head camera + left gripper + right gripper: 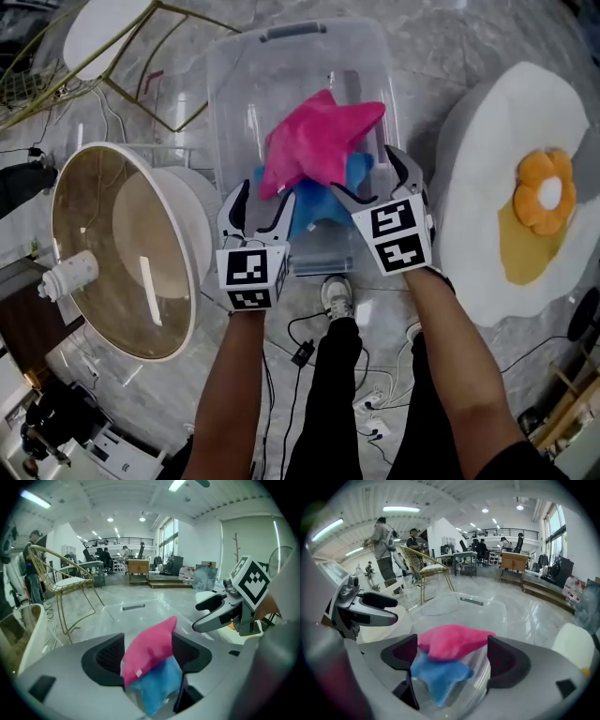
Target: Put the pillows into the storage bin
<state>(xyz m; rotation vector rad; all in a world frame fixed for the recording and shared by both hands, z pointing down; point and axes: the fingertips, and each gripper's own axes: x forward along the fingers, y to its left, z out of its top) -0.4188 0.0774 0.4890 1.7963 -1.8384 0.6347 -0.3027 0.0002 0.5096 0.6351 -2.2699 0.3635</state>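
A pink star-shaped pillow [319, 141] lies on top of a blue pillow [323, 202] inside the clear plastic storage bin [234, 94]. My left gripper [262, 202] hovers at the bin's near left edge, jaws apart, beside the pink pillow's lower tip. At the near right edge my right gripper [366, 178] stands wide, its pads pressing on nothing. In the left gripper view the pink pillow [150, 651] and blue pillow [154, 686] show between the jaws of the left gripper [147, 653]. The right gripper view frames the same pink pillow [452, 641] over the blue pillow [438, 674].
A large round white-rimmed dome [122, 253] sits on the floor left of the bin. A fried-egg-shaped cushion [525, 187] lies to the right. A gold wire chair [141, 56] stands at the far left. Cables [309, 347] and the person's shoe [337, 295] are below.
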